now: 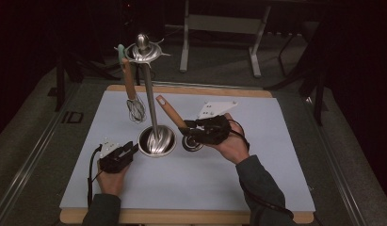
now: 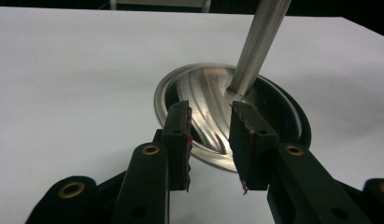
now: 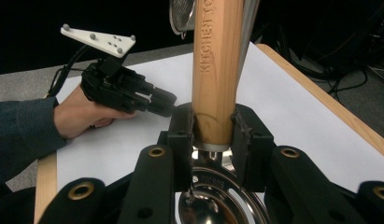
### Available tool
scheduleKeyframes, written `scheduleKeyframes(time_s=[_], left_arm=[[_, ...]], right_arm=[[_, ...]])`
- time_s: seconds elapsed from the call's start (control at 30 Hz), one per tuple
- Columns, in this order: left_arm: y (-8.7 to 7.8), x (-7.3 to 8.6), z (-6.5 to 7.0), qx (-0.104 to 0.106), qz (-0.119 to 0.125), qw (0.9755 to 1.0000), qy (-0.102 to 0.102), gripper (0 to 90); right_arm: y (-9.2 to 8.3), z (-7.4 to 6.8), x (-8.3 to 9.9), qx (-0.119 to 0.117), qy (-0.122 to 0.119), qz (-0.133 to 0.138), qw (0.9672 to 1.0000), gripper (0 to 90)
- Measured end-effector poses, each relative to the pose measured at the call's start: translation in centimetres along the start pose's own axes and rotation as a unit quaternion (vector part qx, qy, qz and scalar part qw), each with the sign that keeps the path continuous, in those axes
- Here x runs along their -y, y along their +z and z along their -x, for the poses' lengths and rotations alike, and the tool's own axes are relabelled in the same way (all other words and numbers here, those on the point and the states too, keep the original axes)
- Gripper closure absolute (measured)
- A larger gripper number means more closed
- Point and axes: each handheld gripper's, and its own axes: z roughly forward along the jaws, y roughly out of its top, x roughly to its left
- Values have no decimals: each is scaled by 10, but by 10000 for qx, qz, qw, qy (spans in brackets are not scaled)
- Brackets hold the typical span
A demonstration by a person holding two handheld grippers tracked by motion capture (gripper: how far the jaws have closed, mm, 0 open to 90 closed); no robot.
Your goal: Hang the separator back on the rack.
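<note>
Wood fills my right gripper: its jaws are clamped on the handle of a wooden-handled ladle, whose steel bowl rests on the white mat just right of the utensil stand's round steel base. The handle tilts up and left toward the stand's pole. My left gripper sits just left of that base, jaws parted with nothing between them, aimed at the rim. A whisk hangs from the stand's top ring, left of the pole.
</note>
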Motion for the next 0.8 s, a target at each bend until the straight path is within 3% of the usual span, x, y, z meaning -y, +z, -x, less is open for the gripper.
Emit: scheduleKeyframes(time_s=[0.8], left_arm=[[0, 0, 0, 4, -3, 10000, -6, 688]], right_arm=[[-14, 5, -15, 95, -208, 291, 9993, 708]])
